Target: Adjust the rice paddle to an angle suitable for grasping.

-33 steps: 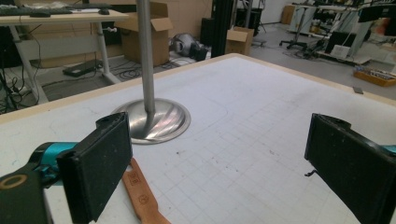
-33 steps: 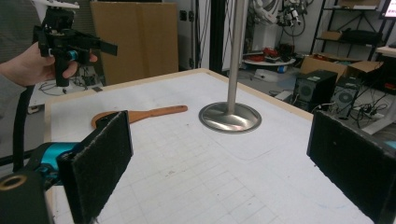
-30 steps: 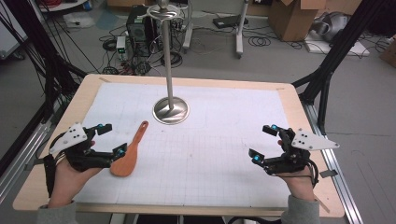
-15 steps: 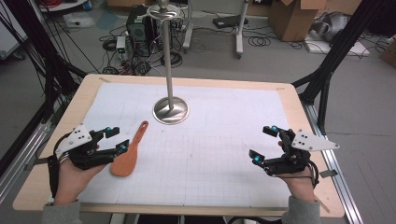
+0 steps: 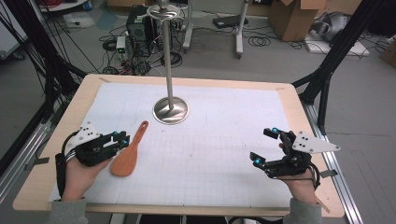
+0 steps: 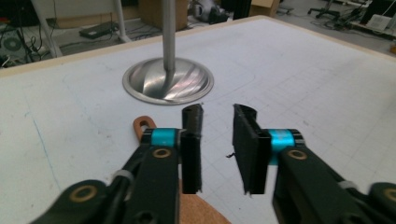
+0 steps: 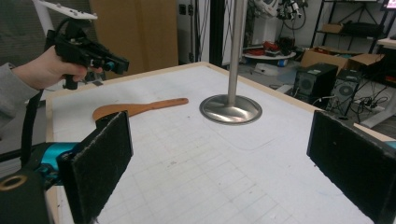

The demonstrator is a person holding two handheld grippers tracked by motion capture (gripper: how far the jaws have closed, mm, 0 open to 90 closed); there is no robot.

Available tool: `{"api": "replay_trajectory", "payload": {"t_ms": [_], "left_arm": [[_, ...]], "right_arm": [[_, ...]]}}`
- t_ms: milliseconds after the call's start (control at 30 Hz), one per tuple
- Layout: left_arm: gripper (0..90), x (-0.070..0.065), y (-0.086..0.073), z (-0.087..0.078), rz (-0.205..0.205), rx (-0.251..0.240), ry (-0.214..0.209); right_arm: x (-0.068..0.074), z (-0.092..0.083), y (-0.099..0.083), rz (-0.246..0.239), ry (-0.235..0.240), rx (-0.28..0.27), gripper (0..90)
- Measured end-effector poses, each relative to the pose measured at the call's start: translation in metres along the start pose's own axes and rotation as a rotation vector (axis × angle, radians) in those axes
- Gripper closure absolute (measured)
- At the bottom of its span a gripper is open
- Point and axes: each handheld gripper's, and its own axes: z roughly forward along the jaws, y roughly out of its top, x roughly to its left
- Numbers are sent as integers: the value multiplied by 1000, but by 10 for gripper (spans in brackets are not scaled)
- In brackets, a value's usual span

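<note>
item: flat orange-brown wooden spatula (image 5: 129,154), broad rounded blade, slim handle with a hole at the tip
pose: lying flat on the white gridded mat, long axis diagonal; handle tip toward 1 o'clock, blade toward 7 o'clock in the high view
location: front-left part of the table, roughly 8 o'clock from the table centre; about 7 o'clock from the round steel stand base, near it but apart
state: resting on the mat, not lifted, nothing visibly gripping it
handle tip: loop end (image 6: 144,124) visible in the left gripper view
blade: wide end (image 7: 108,112) visible flat in the right gripper view, handle running to 3 o'clock there
condition: intact, surface plain
</note>
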Motion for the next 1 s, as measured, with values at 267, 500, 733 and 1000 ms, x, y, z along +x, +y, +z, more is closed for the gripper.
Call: {"api": "replay_trajectory", "payload": {"t_ms": [267,500,733,1000], "left_arm": [[875,13,-17,18,-16,88,49],[886,23,-27,32,-19,163,69],[886,31,-32,41,-30,194,76],[887,41,-35,47,-47,223,88]], "right_arm": [[2,-10,-3,3,-12,8,56],[4,-18,-5,2,-16,5,56],[7,-24,-7,11,-18,9,56],[8,-27,-9,9,-20,13,56]]}}
